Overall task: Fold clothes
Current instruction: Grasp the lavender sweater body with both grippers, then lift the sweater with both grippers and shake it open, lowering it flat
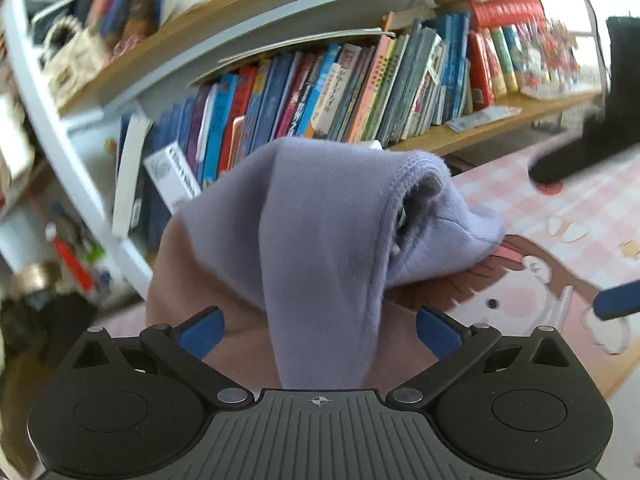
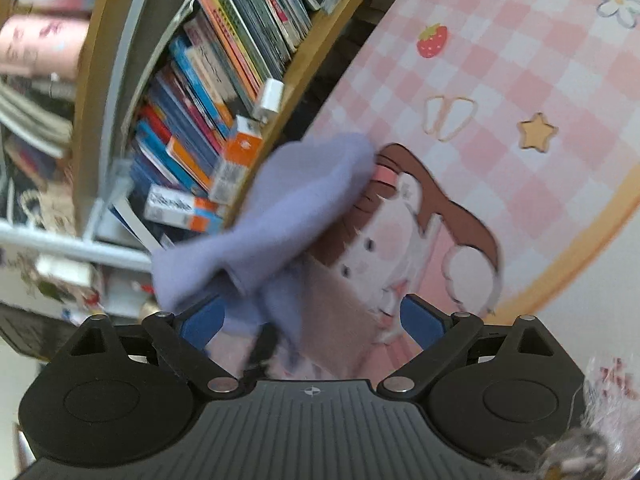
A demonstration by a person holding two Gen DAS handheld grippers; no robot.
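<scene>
A lavender and dusty-pink fleece garment hangs bunched in front of my left gripper, draped between its blue fingers, which stand wide apart. The cloth hides the fingertips. In the right wrist view the same garment lies across my right gripper, whose blue fingers also stand apart with cloth over the left one. Its pink part hangs lower. The view is blurred by motion. A blue finger of the other gripper shows at the right edge of the left wrist view.
A pink checkered mat with a cartoon girl covers the table. A bookshelf packed with books stands right behind it, with small boxes at its foot. A black object stands on the mat at the right.
</scene>
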